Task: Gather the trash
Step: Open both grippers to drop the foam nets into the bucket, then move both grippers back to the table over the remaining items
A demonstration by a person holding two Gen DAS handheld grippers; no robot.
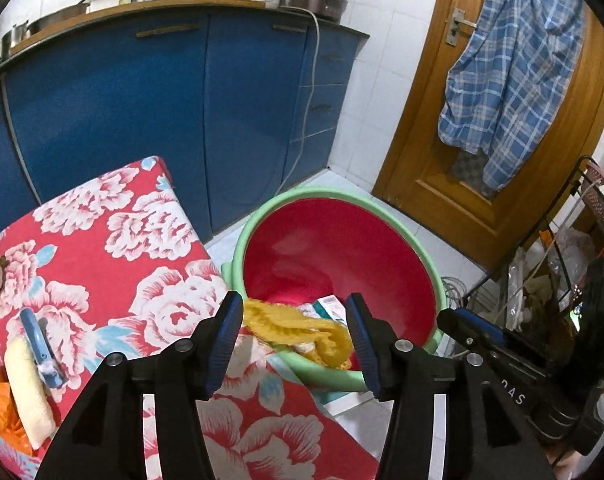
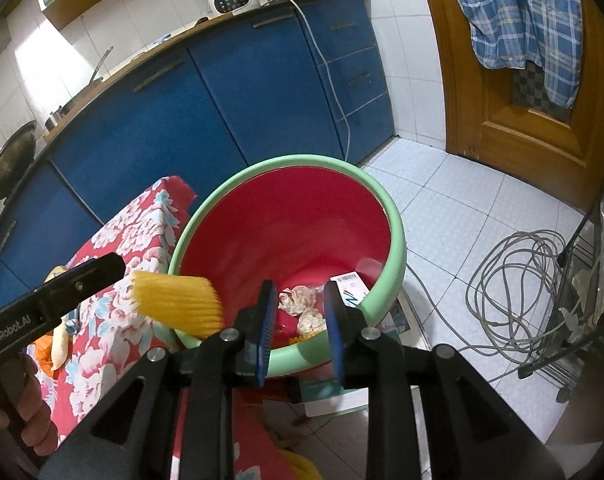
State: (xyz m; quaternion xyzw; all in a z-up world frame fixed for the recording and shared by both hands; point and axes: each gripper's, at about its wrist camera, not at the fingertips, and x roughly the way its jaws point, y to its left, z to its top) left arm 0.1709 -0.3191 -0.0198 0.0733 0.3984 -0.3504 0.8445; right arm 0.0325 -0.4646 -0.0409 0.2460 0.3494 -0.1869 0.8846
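Left wrist view: my left gripper [image 1: 292, 334] has its jaws wide apart, holding nothing. Yellow foam net [image 1: 298, 330] is draped over the near rim of the red bin [image 1: 338, 240]; whether it's fully let go I can't tell. Right gripper [image 2: 298, 316] hangs over that rim, jaws partly apart, empty. Crumpled tissues [image 2: 300, 300] and a labelled box [image 2: 352, 286] are inside the bin.

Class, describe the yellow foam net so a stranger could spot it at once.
Find the red bucket with the green rim beside the floral table. Draped over its near rim lies the yellow foam net, the only ribbed yellow piece; the scraps inside are pale crumpled tissues.
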